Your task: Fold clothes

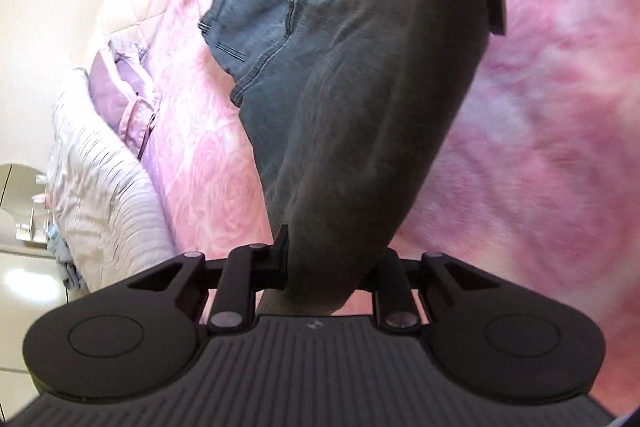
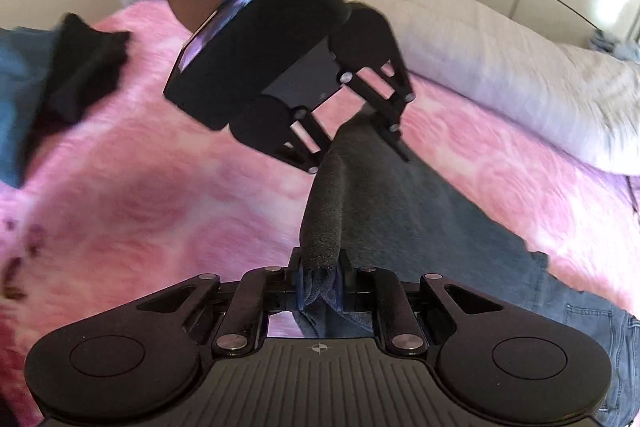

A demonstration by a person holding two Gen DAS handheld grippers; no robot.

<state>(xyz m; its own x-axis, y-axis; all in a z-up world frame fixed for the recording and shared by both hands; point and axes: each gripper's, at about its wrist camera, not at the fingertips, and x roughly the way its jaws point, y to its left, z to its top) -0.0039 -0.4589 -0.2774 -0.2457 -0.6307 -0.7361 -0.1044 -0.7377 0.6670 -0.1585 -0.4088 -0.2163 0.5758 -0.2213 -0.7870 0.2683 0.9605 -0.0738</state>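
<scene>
Grey jeans (image 2: 420, 223) lie on the pink blanket (image 2: 160, 207), one leg end pinched by both the right gripper (image 2: 320, 287) and left gripper (image 2: 360, 143), apparently raised for folding.

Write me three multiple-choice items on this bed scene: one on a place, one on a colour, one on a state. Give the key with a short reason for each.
1. Where do the jeans lie?
A. on the pink blanket
B. on a bare floor
C. inside a drawer

2. What colour is the blanket?
A. green
B. pink
C. plain white

3. How is the right hand-held gripper?
A. wide open, holding nothing
B. shut on a pillow
C. shut on the jeans

Key:
1 A, the jeans spread over the blanket in the left wrist view.
2 B, pink rose-patterned pile fills both views.
3 C, a bunched fold of grey denim sits pinched between its fingers; the left hand-held gripper clamps the same fold further along.
</scene>
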